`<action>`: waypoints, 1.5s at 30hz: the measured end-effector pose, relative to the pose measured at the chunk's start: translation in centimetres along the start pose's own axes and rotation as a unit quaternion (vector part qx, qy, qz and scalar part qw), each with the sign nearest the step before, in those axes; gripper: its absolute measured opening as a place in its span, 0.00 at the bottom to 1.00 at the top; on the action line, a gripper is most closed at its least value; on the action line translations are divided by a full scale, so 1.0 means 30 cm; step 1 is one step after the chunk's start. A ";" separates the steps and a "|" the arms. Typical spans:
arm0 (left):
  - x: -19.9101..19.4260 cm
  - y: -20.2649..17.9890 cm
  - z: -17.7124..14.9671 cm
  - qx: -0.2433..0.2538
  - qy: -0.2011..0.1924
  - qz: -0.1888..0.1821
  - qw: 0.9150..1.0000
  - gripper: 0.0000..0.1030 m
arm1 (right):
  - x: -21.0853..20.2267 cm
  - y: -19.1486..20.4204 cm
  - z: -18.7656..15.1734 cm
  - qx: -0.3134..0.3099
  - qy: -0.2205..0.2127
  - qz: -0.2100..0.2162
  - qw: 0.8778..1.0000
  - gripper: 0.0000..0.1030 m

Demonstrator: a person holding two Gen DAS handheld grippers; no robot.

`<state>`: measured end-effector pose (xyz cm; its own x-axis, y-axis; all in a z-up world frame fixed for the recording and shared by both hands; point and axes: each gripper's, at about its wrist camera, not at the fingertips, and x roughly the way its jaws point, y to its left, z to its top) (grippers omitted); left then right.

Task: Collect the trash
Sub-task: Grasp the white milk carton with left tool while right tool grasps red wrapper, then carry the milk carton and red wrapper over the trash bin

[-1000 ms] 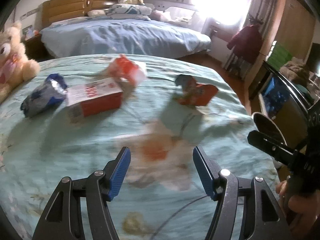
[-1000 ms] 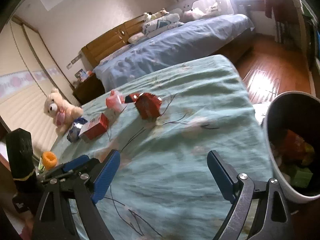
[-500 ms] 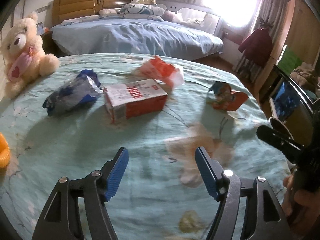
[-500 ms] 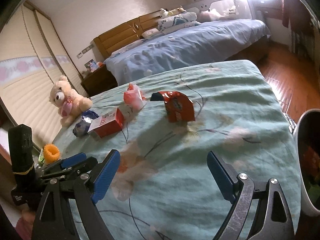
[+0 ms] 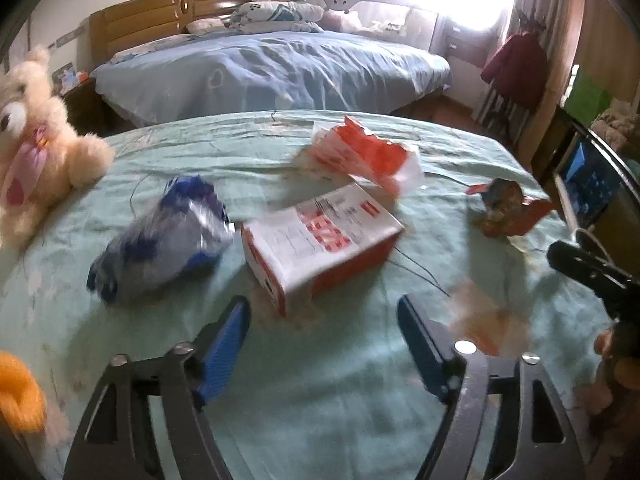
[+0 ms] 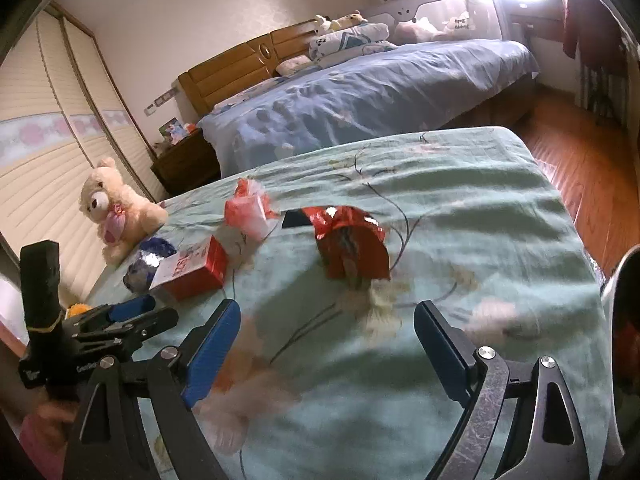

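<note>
My left gripper spread wide, empty, low over green floral bedspread. My right gripper also spread, nothing held. Orange object at near left edge, too blurred to name. Just beyond left fingers: red-and-white carton lying flat, nothing blocking it. Blue crumpled wrapper beside its left. Red foil bag ahead of right gripper. Torn red-white packet behind carton. Teddy bear far left. Blue bed beyond.

A matt cardboard carton, glossy foil wrapper and fluffy plush teddy bear lie on a wrinkled cloth bedspread.
</note>
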<state>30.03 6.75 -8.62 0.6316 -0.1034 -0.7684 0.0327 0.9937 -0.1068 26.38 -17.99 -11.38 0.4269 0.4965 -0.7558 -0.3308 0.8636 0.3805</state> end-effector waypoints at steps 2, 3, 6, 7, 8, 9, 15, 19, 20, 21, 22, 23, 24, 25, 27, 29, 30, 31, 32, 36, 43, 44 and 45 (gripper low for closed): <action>0.035 0.003 0.027 0.012 0.008 0.006 1.000 0.78 | 0.014 -0.004 0.015 0.000 0.001 -0.001 1.000 0.87; 0.047 0.003 0.036 0.017 0.010 0.007 1.000 0.78 | 0.021 -0.007 0.021 0.000 0.002 -0.001 1.000 0.87; 0.090 0.009 0.065 0.026 0.016 0.021 0.999 0.80 | 0.041 -0.013 0.038 0.002 0.004 0.000 1.000 0.87; 0.105 0.012 0.075 0.026 0.018 0.022 0.999 0.80 | 0.047 -0.013 0.044 0.002 0.004 0.000 1.000 0.87; 0.117 0.014 0.080 0.025 0.019 0.022 0.999 0.80 | 0.054 -0.014 0.049 0.002 0.004 -0.001 1.000 0.87; 0.124 0.013 0.083 0.023 0.019 0.022 0.999 0.80 | 0.061 -0.014 0.054 0.000 0.005 -0.001 1.000 0.87; 0.138 -0.011 0.100 0.033 0.003 0.001 0.999 0.78 | 0.103 -0.029 0.070 0.003 0.018 -0.011 1.000 0.73; 0.131 -0.052 0.092 0.055 -0.009 -0.006 0.998 0.64 | 0.122 -0.039 0.072 0.006 0.030 -0.013 0.999 0.35; 0.131 -0.061 0.089 0.057 -0.009 -0.012 0.998 0.60 | 0.117 -0.042 0.070 0.007 0.027 -0.009 1.000 0.33; 0.131 -0.071 0.084 0.058 -0.007 -0.019 0.998 0.55 | 0.112 -0.041 0.070 0.006 0.025 -0.009 1.000 0.27; 0.129 -0.077 0.080 0.060 -0.007 -0.023 0.998 0.53 | 0.105 -0.040 0.068 0.004 0.023 -0.009 1.000 0.25; 0.126 -0.090 0.072 0.063 -0.007 -0.027 0.998 0.52 | 0.096 -0.040 0.066 0.003 0.020 -0.007 1.000 0.22; 0.120 -0.098 0.066 0.065 -0.009 -0.030 0.997 0.52 | 0.089 -0.040 0.063 0.004 0.019 -0.005 1.000 0.16; 0.115 -0.101 0.061 0.067 -0.009 -0.033 0.997 0.51 | 0.082 -0.042 0.059 0.004 0.018 -0.004 1.000 0.16; 0.099 -0.119 0.047 0.071 -0.010 -0.042 0.997 0.51 | 0.064 -0.046 0.051 0.005 0.016 -0.001 1.000 0.15; 0.083 -0.139 0.035 0.072 -0.010 -0.052 0.996 0.51 | 0.045 -0.052 0.041 0.007 0.014 0.004 1.000 0.14; 0.075 -0.144 0.028 0.071 -0.009 -0.055 0.996 0.51 | 0.035 -0.055 0.037 0.009 0.012 0.005 1.000 0.14; 0.067 -0.153 0.020 0.069 -0.009 -0.058 0.996 0.51 | 0.025 -0.057 0.034 0.011 0.011 0.006 1.000 0.13; 0.057 -0.162 0.012 0.066 -0.010 -0.061 0.996 0.51 | 0.011 -0.060 0.028 0.012 0.008 0.007 1.000 0.13; 0.022 -0.194 -0.015 0.056 -0.016 -0.067 0.996 0.51 | -0.034 -0.074 0.007 0.017 0.002 0.010 1.000 0.13; -0.042 -0.268 -0.041 0.052 -0.035 -0.067 0.996 0.51 | -0.137 -0.111 -0.037 0.029 -0.014 0.008 0.999 0.12; -0.050 -0.281 -0.044 0.051 -0.037 -0.070 0.996 0.51 | -0.152 -0.119 -0.044 0.032 -0.017 0.008 0.999 0.12; -0.056 -0.296 -0.047 0.051 -0.038 -0.072 0.995 0.50 | -0.167 -0.126 -0.051 0.035 -0.020 0.007 0.999 0.12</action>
<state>27.58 -1.96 -7.26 0.6711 -0.2460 -0.6994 0.2041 0.9682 -0.1446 24.20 -23.88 -9.86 0.4558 0.5101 -0.7294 -0.2783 0.8601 0.4275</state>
